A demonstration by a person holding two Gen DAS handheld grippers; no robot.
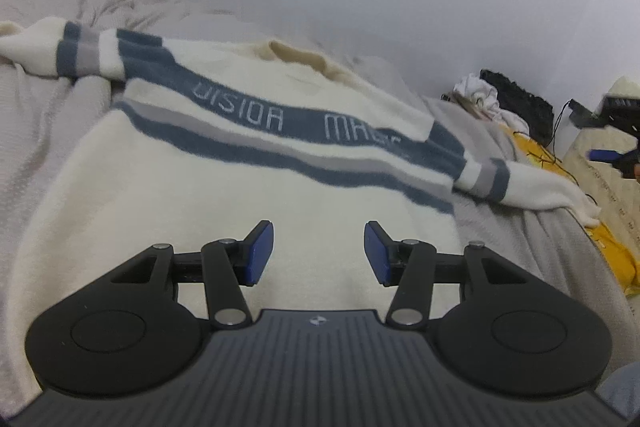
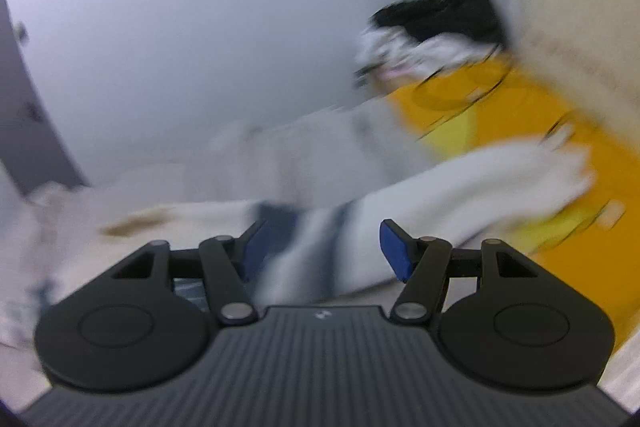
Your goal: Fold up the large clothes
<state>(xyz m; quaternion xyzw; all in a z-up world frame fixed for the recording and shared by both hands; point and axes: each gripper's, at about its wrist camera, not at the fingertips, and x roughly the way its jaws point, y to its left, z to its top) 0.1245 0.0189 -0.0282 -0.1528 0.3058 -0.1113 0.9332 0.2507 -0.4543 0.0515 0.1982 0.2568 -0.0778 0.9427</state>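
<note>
A cream sweater (image 1: pixel 168 183) with blue stripes lies spread flat on the bed (image 1: pixel 36 131), filling the frame's centre. The left gripper (image 1: pixel 319 253) hovers over its lower part, wide apart, holding nothing. The right gripper (image 2: pixel 320 251), equally spread and empty, hangs above a blurred sleeve (image 2: pixel 460 183).

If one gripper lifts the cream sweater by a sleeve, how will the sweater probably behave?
The cream sweater will likely droop and stretch, since it already follows the folds of the bedding. Its fuzzy, thick knit suggests good grip, not slipping. One sleeve hangs over the bed's side, so the rest may drag behind. The left gripper has open jaws.
</note>
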